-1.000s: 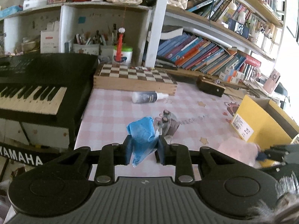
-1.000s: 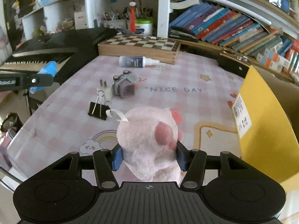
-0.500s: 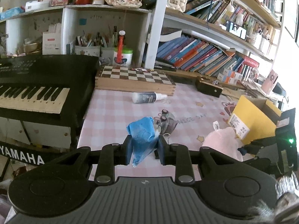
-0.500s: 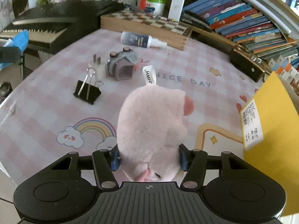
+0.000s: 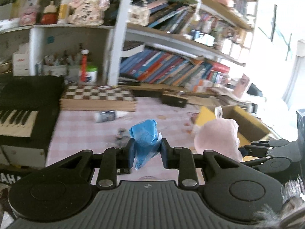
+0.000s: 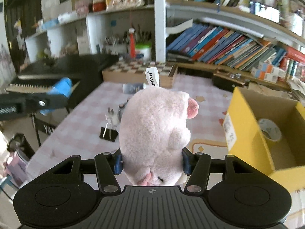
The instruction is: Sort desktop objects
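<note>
My left gripper (image 5: 145, 152) is shut on a blue packet (image 5: 144, 139) and holds it above the pink checked table. It also shows at the left of the right wrist view (image 6: 57, 95). My right gripper (image 6: 152, 164) is shut on a pink plush pig (image 6: 155, 133), lifted above the table; the pig also shows in the left wrist view (image 5: 217, 137). An open yellow cardboard box (image 6: 246, 133) stands at the right with a tape roll (image 6: 269, 129) inside. On the table lie a black binder clip (image 6: 108, 132), a white plug (image 6: 111, 117) and a small bottle (image 5: 107, 116).
A chessboard box (image 5: 99, 99) lies at the table's back. A black keyboard (image 5: 24, 103) stands to the left. Bookshelves (image 6: 228, 43) run behind the table. A dark case (image 5: 174, 100) sits at the back right.
Both grippers have risen. The right gripper has lifted the pig higher and swung right, so the box's inside now shows. The left gripper still holds the blue packet.
</note>
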Motion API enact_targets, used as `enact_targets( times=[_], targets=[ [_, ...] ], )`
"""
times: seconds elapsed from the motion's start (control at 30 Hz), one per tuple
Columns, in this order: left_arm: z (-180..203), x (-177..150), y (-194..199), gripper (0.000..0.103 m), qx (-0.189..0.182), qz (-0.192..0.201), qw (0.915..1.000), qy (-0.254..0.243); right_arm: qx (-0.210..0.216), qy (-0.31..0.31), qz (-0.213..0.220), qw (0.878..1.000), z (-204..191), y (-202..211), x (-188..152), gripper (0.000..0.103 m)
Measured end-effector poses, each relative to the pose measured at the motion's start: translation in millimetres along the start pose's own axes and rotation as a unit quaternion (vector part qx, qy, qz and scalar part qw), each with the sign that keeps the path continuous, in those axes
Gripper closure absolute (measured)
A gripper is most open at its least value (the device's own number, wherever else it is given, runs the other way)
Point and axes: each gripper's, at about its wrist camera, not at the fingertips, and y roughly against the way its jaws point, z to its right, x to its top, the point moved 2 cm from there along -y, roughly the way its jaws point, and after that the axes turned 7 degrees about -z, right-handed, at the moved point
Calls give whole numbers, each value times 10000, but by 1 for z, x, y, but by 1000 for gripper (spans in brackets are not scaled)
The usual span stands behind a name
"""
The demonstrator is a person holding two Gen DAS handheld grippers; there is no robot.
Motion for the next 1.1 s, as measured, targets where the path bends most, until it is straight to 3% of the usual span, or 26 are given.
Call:
enact_targets(
  times=[0.37, 0.77, 1.1],
  targets=[
    [73, -8, 4, 78, -819, -144, 9953, -495, -401, -590, 85, 9974, 32, 54, -41, 46],
    [150, -14, -15, 78, -1382, -362, 9851, -953, -897, -1375, -63, 9864, 91, 87, -93, 46],
    [214, -17, -33, 79, -1728, -435, 9775, -1132, -1089, -1486, -140, 9828, 133, 107, -113, 46]
  ],
)
